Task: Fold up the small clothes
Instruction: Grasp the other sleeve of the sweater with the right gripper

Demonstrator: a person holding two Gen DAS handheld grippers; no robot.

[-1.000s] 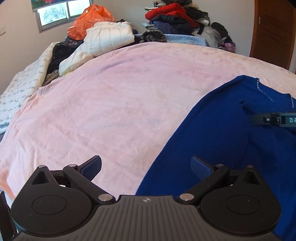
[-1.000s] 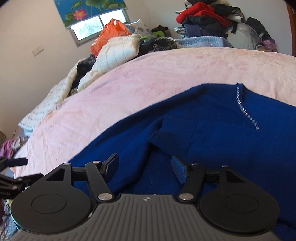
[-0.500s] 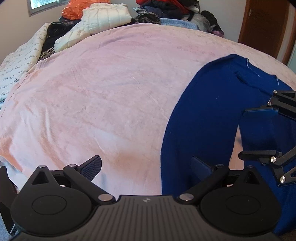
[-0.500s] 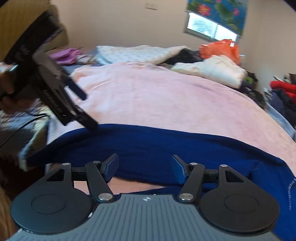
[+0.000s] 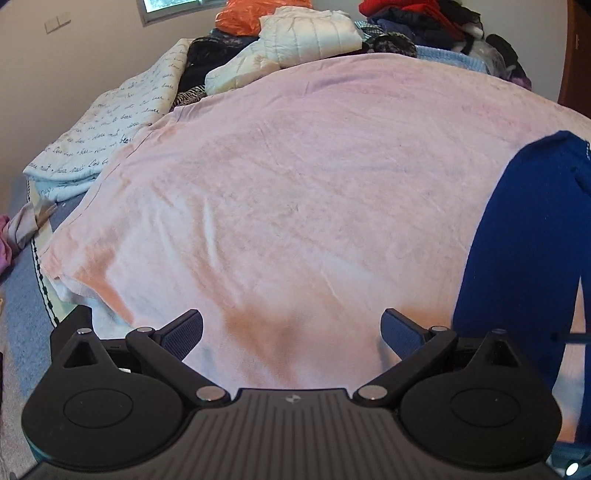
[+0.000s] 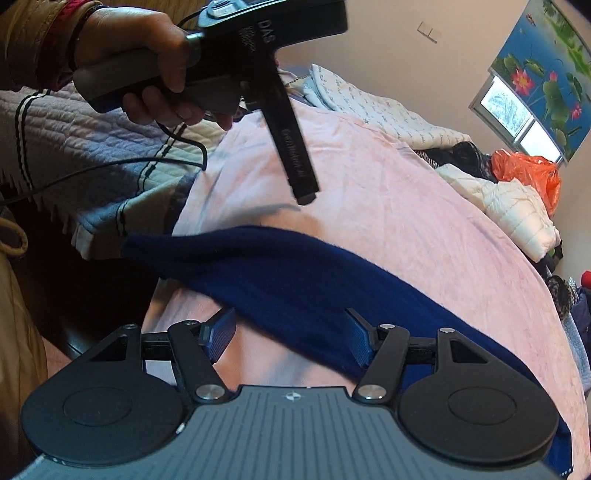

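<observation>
Plainly, the blue top (image 6: 303,280) lies spread on the bed's pink blanket (image 5: 295,177), flat enough for folding. Both grippers, left (image 5: 291,332) and right (image 6: 290,332), hover with fingers wide, holding nothing; the right sits over the top's near edge.

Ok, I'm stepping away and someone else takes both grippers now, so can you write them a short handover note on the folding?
Left gripper: jaws open, empty, over bare pink blanket, the navy sweater off to its right.
Right gripper: jaws open, nothing held, hovering at the sweater's long edge.
Sweater: lies on the blanket near the bed's edge, one end hanging past it; part is folded over.
Done: at most a first fold.
Left: grasp the sweater, finish folding it. More clothes are piled at the far end of the bed.
</observation>
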